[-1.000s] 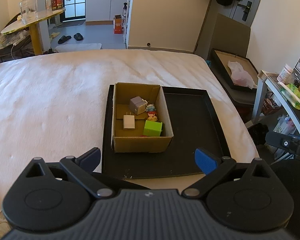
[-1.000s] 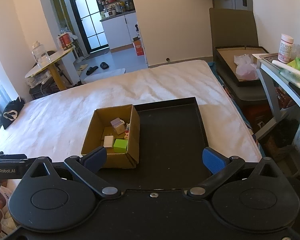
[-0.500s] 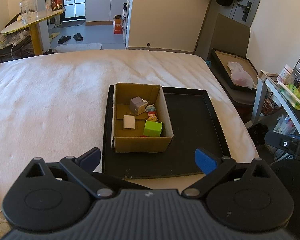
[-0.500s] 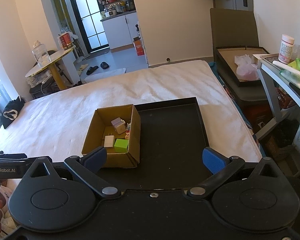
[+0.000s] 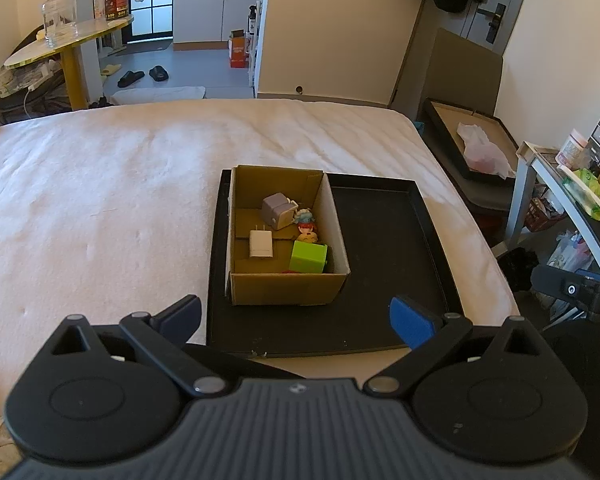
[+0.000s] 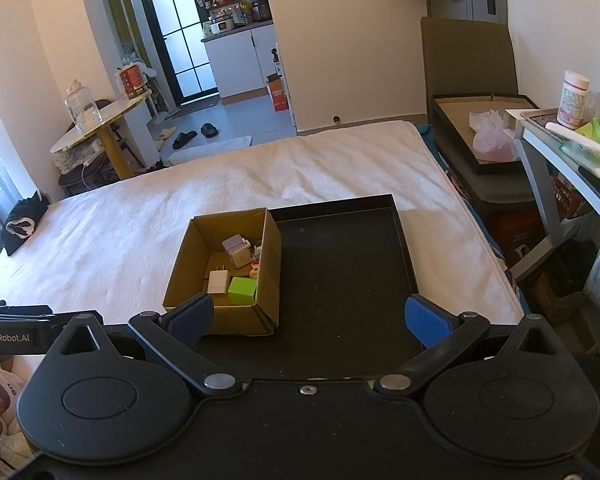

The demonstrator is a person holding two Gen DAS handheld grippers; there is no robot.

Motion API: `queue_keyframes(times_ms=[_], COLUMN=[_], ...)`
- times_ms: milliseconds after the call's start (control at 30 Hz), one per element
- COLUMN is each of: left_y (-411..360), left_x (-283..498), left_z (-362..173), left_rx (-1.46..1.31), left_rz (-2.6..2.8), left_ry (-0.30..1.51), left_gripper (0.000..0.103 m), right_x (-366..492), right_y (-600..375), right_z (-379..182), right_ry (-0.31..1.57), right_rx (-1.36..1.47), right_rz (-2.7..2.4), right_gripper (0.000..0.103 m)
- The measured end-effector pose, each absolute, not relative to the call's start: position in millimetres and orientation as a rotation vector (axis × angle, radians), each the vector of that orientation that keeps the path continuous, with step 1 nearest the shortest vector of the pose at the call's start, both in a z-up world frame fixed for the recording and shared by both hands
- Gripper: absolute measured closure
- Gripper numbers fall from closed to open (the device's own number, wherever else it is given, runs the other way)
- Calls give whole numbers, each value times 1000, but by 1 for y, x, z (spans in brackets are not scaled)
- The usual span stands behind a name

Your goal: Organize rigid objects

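Cardboard box sits in the left part of a black tray, open top. Inside: white charger lying flat near the middle, grey adapter toward the far wall, green block at the near right corner, small figurine between adapter and block against the right wall. Right half of tray bare. Tray rests on a white bed.

Left gripper held near the tray's close edge, fingers spread wide, nothing between them. Right gripper likewise spread wide and empty, over the tray's near edge; its left finger overlaps the box's near corner in view, contact not clear.

Beyond bed: round yellow table, slippers on floor.
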State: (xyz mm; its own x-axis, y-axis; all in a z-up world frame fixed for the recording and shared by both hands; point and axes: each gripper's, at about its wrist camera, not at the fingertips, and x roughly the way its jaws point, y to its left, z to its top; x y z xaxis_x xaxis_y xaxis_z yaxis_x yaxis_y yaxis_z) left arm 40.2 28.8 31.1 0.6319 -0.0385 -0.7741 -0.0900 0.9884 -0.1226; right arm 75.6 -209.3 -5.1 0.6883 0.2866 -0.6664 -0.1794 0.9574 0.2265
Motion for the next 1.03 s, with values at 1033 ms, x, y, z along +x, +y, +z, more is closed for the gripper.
queue_keyframes(times_ms=[1033], left_y=[35], left_x=[38], left_z=[25], left_rx=[-149], left_rz=[29], left_ry=[887], left_gripper=[3], right_x=[77], right_y=[-207], right_z=[-9], right_ry=[784], right_rx=[125], right_rz=[279], right_gripper=[0])
